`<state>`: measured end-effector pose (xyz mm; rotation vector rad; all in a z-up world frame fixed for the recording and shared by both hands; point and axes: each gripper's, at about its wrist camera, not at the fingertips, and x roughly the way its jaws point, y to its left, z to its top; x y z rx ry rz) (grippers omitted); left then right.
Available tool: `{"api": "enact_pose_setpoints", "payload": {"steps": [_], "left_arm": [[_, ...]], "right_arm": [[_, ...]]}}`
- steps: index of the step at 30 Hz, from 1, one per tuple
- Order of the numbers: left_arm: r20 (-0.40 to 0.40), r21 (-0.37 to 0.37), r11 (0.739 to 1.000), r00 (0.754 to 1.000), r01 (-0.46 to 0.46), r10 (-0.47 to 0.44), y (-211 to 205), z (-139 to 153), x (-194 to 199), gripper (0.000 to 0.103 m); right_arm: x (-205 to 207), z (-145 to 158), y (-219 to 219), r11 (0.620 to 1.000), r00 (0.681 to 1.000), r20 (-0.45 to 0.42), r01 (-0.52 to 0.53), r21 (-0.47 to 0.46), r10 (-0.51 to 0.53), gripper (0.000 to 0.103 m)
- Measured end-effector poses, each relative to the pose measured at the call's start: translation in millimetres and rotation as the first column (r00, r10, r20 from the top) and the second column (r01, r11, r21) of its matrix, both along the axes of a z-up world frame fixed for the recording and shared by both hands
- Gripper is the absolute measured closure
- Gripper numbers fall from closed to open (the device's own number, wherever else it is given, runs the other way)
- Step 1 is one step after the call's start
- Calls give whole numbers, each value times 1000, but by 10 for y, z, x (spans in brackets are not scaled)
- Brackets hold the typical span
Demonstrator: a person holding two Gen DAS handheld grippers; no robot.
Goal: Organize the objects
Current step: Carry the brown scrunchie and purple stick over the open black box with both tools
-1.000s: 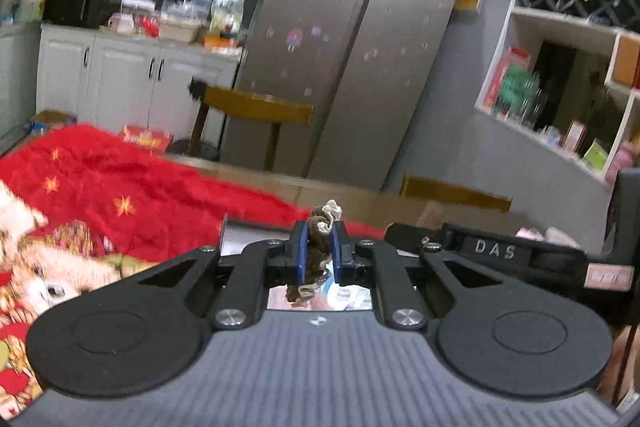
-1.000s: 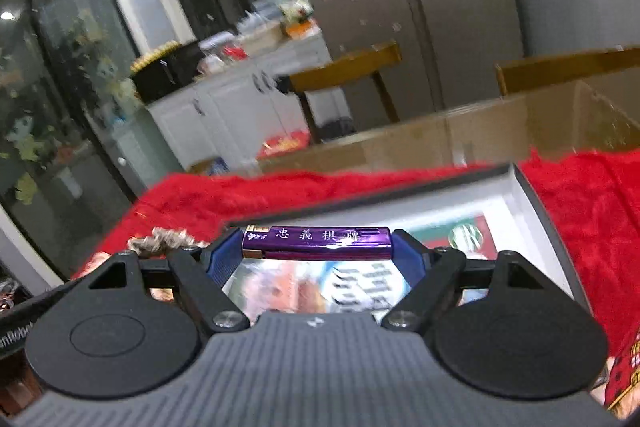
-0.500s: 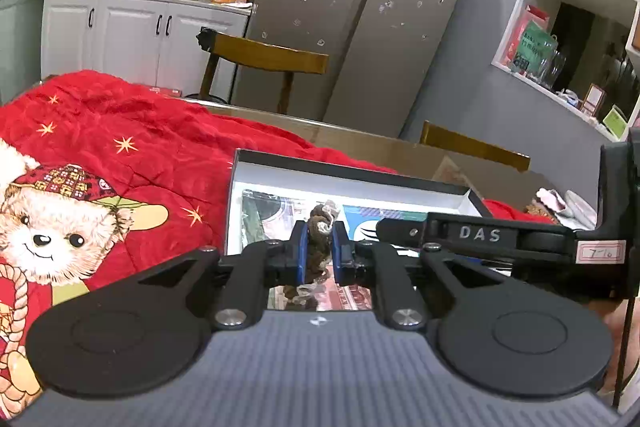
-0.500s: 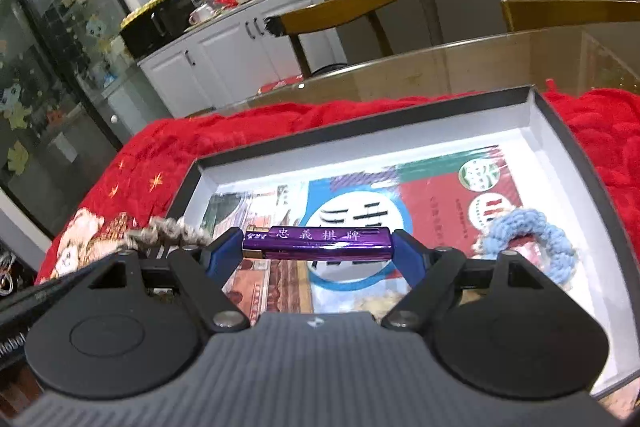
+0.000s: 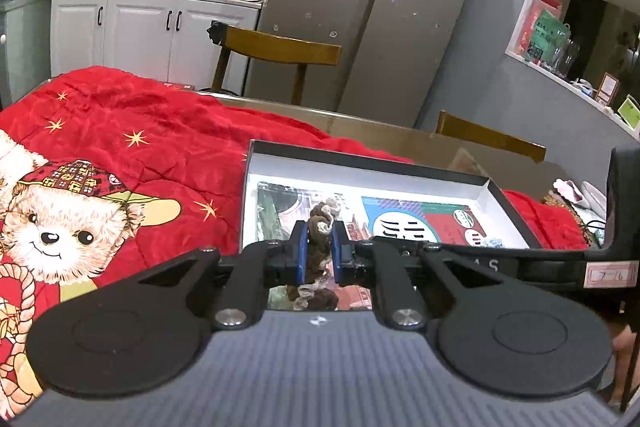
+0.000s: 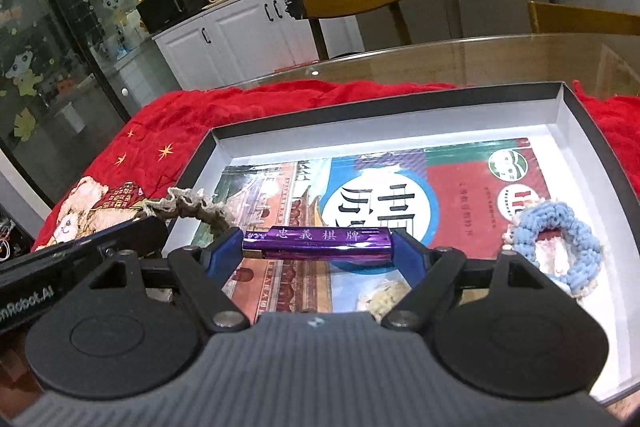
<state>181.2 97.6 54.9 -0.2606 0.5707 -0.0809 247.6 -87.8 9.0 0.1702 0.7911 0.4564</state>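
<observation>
A shallow black box (image 6: 576, 107) with a white inside (image 5: 360, 173) lies on the red blanket, a printed packet flat on its floor. My left gripper (image 5: 320, 247) is shut on a brown and beige scrunchie (image 5: 318, 227) over the box's near left part. That scrunchie (image 6: 188, 205) also shows at the box's left rim in the right wrist view. My right gripper (image 6: 320, 247) is shut on a purple foil-wrapped box (image 6: 318, 245), held crosswise by its ends above the packet. A blue scrunchie (image 6: 560, 243) lies in the box at the right.
The red blanket (image 5: 120, 131) with a bear print covers the glass table (image 6: 460, 59). Wooden chairs (image 5: 276, 49) stand behind the table, a second chair (image 5: 488, 139) at the right. A pale fluffy item (image 6: 384, 301) lies in the box near my right gripper.
Both grippers have sunk and tipped downward, so the box now fills more of each view. Each keeps its grip unchanged.
</observation>
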Motion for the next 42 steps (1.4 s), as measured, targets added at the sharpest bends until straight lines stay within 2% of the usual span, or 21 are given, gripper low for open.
{"api": "enact_pose_setpoints", "payload": {"steps": [23, 42], "left_arm": [[-69, 6, 1000, 997, -30, 31, 136, -117, 161, 88], [-73, 18, 999, 997, -36, 37, 162, -126, 179, 88]], "right_arm": [[-43, -24, 104, 998, 999, 12, -52, -39, 52, 23], [-56, -41, 122, 997, 998, 14, -68, -32, 69, 23]]}}
